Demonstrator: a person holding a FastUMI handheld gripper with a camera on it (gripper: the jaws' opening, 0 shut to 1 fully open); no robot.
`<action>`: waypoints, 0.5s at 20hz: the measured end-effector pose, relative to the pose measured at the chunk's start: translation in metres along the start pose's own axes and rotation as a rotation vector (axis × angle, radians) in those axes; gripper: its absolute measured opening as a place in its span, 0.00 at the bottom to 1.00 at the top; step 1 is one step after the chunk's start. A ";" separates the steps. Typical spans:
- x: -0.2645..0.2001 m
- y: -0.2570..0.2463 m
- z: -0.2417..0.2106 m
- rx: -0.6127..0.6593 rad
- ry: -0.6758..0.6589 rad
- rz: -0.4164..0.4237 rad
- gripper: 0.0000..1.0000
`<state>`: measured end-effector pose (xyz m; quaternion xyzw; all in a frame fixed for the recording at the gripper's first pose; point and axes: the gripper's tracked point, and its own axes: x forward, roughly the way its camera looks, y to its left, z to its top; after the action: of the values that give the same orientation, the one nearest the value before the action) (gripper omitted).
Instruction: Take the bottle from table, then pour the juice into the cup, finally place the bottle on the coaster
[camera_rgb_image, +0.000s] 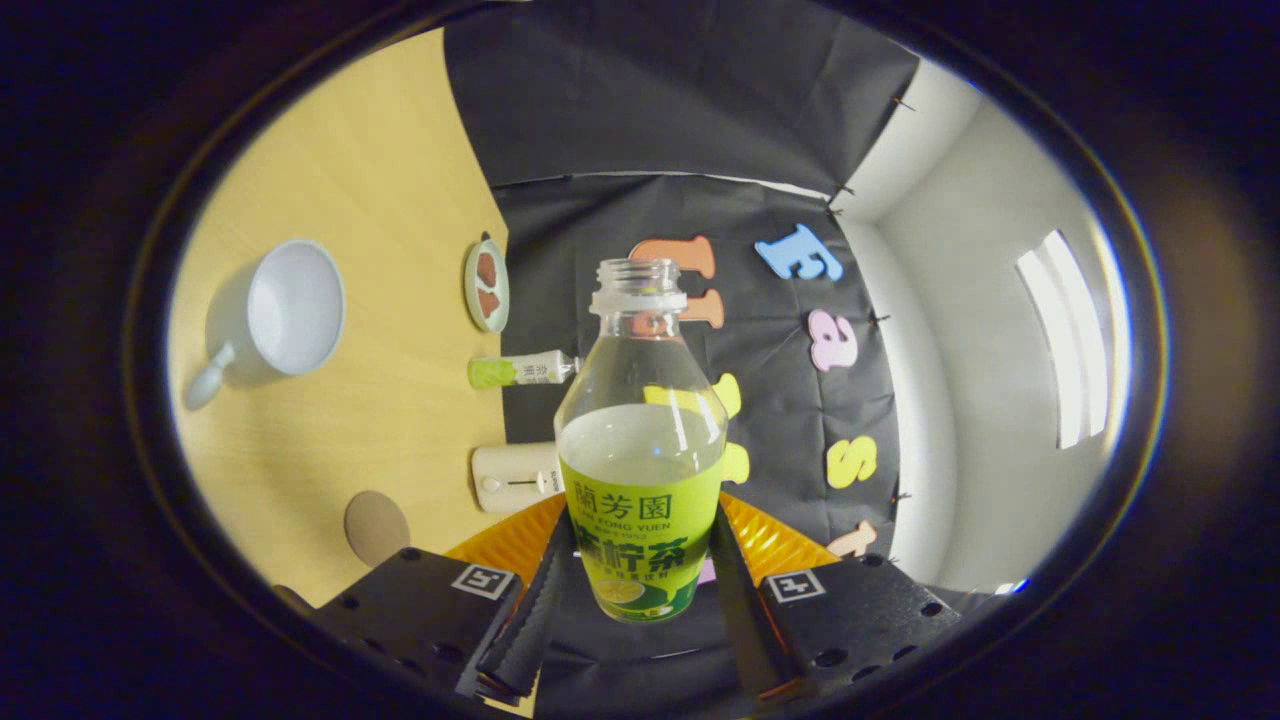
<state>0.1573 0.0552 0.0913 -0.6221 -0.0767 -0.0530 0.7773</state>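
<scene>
Here the gripper (640, 590) is rolled well over, so the table (380, 180) stands like a wall on one side of the view and the booth's dark cloth on the other. The step in hand looks like the pour, or the swing toward it: the bottle is lifted off the table and already tipped with the fingers.

Going left to right, the white cup (290, 310) lies farthest over on the table, its handle pointing down and away, its mouth turned toward the camera; the inside looks bare and white, with no juice that I can make out. Below it sits a round tan coaster (376, 526), nothing on it. Next come a small dish (487, 285) holding reddish-brown pieces, a little tube (520, 371) with a green end, and a pale cream box (515, 478), all near the table's far edge.

Then the bottle (641, 450), between the fingers (535, 600), which close narrowly on its green label from both sides and hold it. Its cap is off, the neck open, and pale greenish juice fills roughly the lower half; the upper part is clear.

The next move, as I judge it, calls for bringing the open neck over the cup, which is well apart from it, and tipping further.
</scene>
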 end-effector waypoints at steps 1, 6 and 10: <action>-0.001 -0.005 -0.002 0.059 0.002 -0.001 0.77; 0.002 -0.028 -0.014 0.355 0.008 -0.021 0.77; 0.008 -0.019 -0.025 0.677 0.020 0.054 0.77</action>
<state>0.1633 0.0264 0.1059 -0.3300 -0.0660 -0.0099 0.9416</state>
